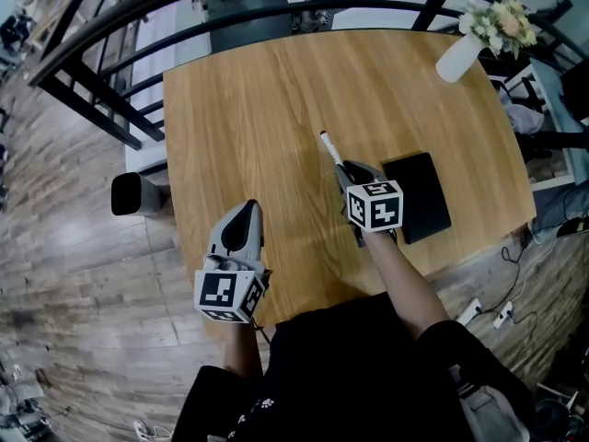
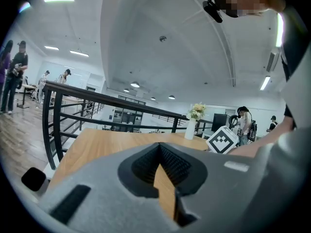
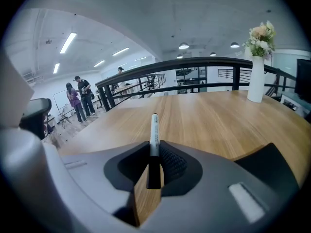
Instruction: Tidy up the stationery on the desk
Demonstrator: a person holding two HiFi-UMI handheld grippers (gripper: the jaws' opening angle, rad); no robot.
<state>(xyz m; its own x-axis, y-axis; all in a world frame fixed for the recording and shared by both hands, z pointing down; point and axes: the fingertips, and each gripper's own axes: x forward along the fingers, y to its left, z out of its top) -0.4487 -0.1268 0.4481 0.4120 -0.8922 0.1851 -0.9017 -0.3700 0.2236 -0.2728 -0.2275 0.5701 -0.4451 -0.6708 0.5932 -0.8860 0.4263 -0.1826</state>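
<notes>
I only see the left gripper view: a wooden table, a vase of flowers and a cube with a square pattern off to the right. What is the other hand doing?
Observer: The right gripper is shut on a marker pen. Its dark end sits between the jaws and its white barrel sticks out ahead.
Operator: Is the pen resting on the table?
Observer: No. In the right gripper view it is held clear of the table, pointing towards the far edge.
Operator: Is anything else on the desk?
Observer: Yes. A flat black notebook lies just right of that gripper, near the table's near edge.
</notes>
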